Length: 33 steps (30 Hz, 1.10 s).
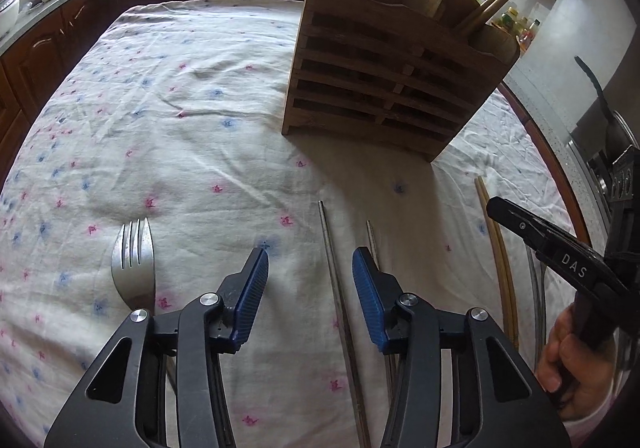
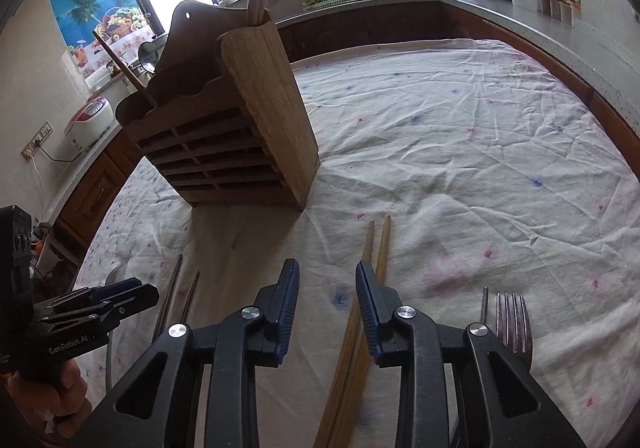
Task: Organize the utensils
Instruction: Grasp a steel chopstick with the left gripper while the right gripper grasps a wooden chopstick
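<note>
At the bottom of my left view the left gripper [image 1: 310, 278] has its fingers spread around one of the metal chopsticks [image 1: 334, 280], not touching. In my right view the right gripper [image 2: 327, 288] is parted beside the wooden chopsticks [image 2: 380, 248], a fork [image 2: 514, 322] at lower right. Beyond, the wooden utensil holder [image 2: 224, 128] stands upright on the table [image 2: 460, 152].

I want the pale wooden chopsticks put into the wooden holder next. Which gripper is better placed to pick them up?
Right. The right gripper is open directly over the pale wooden chopsticks, which run between its fingers. The left gripper straddles a metal chopstick instead.
</note>
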{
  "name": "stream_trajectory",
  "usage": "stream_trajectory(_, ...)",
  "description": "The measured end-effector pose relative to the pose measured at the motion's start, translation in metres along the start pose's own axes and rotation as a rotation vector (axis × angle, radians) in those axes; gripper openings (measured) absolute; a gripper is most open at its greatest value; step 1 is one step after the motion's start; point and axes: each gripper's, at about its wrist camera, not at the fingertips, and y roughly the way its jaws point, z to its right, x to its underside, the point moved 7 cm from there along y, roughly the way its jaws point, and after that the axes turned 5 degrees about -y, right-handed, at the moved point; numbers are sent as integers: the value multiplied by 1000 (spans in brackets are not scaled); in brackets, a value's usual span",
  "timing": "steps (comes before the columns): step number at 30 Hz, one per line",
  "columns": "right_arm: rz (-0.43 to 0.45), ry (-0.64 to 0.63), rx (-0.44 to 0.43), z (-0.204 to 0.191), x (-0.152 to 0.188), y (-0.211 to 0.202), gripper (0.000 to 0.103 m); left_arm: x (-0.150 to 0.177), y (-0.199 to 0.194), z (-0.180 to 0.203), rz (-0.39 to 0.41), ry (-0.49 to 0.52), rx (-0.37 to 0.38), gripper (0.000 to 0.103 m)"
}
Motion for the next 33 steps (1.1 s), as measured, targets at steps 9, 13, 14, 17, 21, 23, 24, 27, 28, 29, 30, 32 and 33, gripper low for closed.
stream_trajectory(9,-48,-10,32,7,-2,19,26,-7,14,8,-17,55,-33,40)
stream_trajectory(13,-52,-44,71,6,-5,25,20,-7,19,16,-5,119,-82,27)
stream_trajectory(14,-53,-54,83,5,-5,26,19,-7,19,16,2,134,-101,22)
stream_trajectory(17,-53,-106,125,-1,-3,26,19,-6,21,18,25,171,-144,15)
stream_trajectory(21,-56,-108,134,-2,-2,26,8,-6,21,21,34,200,-159,7)
stream_trajectory(23,-57,-80,108,0,-3,25,7,-7,21,20,31,185,-147,5)
stream_trajectory(24,-58,-63,89,0,-3,25,6,-7,21,19,28,175,-139,5)
stream_trajectory(27,-48,-32,47,-1,-1,18,6,-6,15,13,21,139,-102,4)
stream_trajectory(28,-39,-26,35,-3,-2,14,6,-5,12,12,24,131,-93,4)
stream_trajectory(29,-34,-19,22,-5,-1,10,6,-5,8,10,29,123,-83,4)
stream_trajectory(30,-26,-11,7,-7,-2,6,5,-4,3,9,33,114,-72,4)
stream_trajectory(32,-8,1,-21,-11,-3,-4,5,-5,-8,6,51,101,-57,4)
stream_trajectory(33,1,3,-33,-13,-4,-10,5,-5,-14,5,61,97,-50,4)
